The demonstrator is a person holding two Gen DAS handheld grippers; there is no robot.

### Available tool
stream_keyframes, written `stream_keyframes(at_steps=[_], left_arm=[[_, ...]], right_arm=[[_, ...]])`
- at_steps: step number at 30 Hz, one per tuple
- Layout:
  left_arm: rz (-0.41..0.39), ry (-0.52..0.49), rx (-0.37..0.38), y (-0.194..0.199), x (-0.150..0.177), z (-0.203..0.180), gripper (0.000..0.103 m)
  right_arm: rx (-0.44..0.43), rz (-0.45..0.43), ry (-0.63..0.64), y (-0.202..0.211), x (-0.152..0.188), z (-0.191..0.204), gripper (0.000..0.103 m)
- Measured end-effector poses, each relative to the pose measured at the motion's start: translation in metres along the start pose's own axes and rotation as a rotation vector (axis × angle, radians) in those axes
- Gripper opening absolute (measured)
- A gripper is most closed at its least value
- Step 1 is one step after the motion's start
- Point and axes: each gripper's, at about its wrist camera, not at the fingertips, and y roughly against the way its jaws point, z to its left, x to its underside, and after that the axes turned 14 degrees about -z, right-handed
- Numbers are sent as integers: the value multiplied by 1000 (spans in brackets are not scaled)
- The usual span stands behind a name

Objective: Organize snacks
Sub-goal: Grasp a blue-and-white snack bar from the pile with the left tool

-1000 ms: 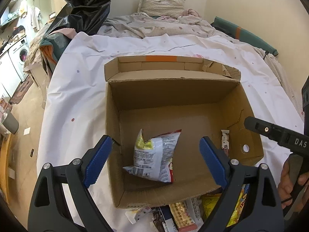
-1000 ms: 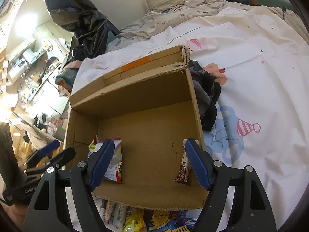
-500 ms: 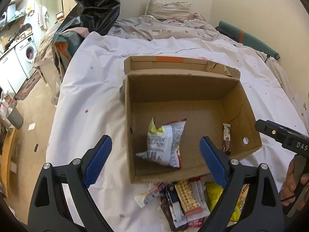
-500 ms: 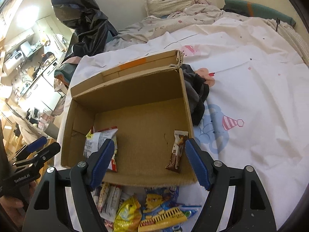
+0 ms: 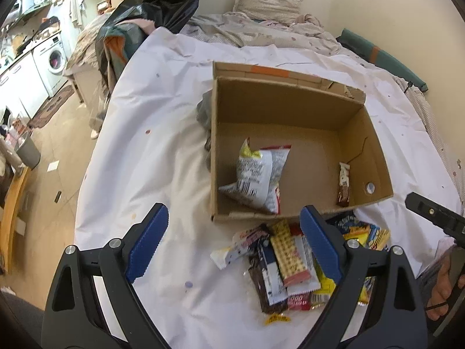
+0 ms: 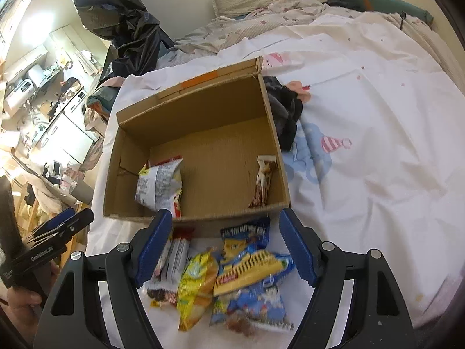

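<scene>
An open cardboard box (image 5: 375, 157) (image 6: 200, 107) sits on the white sheet. Inside lie a white chip bag (image 5: 258, 177) (image 6: 159, 183) and a brown snack bar (image 5: 343, 184) (image 6: 263, 181). A pile of snack packets (image 5: 287, 261) (image 6: 232, 273) lies on the sheet just in front of the box. My left gripper (image 5: 232, 241) hangs open above the pile's left side, nothing between its blue pads. My right gripper (image 6: 223, 247) is open over the yellow and blue bags, holding nothing.
A dark cloth (image 6: 286, 110) lies bunched against the box's right wall. A black plastic bag (image 5: 157, 3) and rumpled bedding with a pillow (image 5: 267, 3) sit at the far end. The bed drops off on the left to a floor (image 5: 58, 157).
Both grippers have drawn back from over the box, so the box looks farther away and the snack pile in front of it has come into view. Both stay open.
</scene>
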Motion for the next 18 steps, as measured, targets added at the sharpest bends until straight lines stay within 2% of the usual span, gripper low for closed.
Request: stream_keyframes(at_steps=[7,13,14,15,17,18], left_arm=[[60,75,-32,1,18,19,90],[213,185,-73,-20,51,37,90],[257,207,-52,-27,59,36,88],[285,220,-35,-32,64,35,82],[335,213,-3,-42,73,26,72],[350,209,13,-45,78,22,70]], right_arm=[[2,43,-75,15,21,-6,78],[13,84,-195,16,39,-19,78],[17,89,-207,16,40,-21,78],[20,89,-219,15,41,-23,78],[24,87,-223,15,41,-23,78],[25,86,-223,15,40,-23,78]])
